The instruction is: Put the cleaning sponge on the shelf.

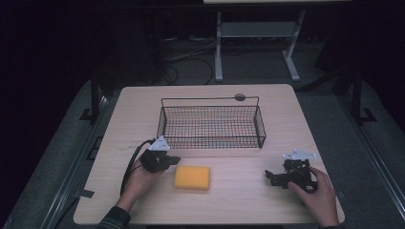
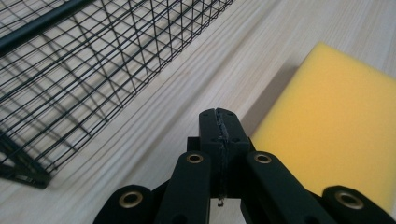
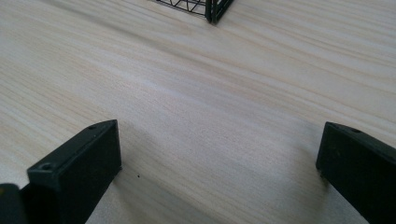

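Yellow sponge (image 1: 192, 177) flat on wooden table (image 1: 239, 205), near front edge, left of centre. Black wire basket (image 1: 211, 125) toward back edge, centred, nothing visible inside; well apart from sponge. Left gripper (image 1: 173, 161) just beside sponge's left end, jaws pressed together, gripping nothing; contact with sponge unclear. Right gripper (image 1: 270, 177) near front right corner, jaws spread wide over bare wood. Basket corner (image 3: 212, 10) ahead of right gripper.
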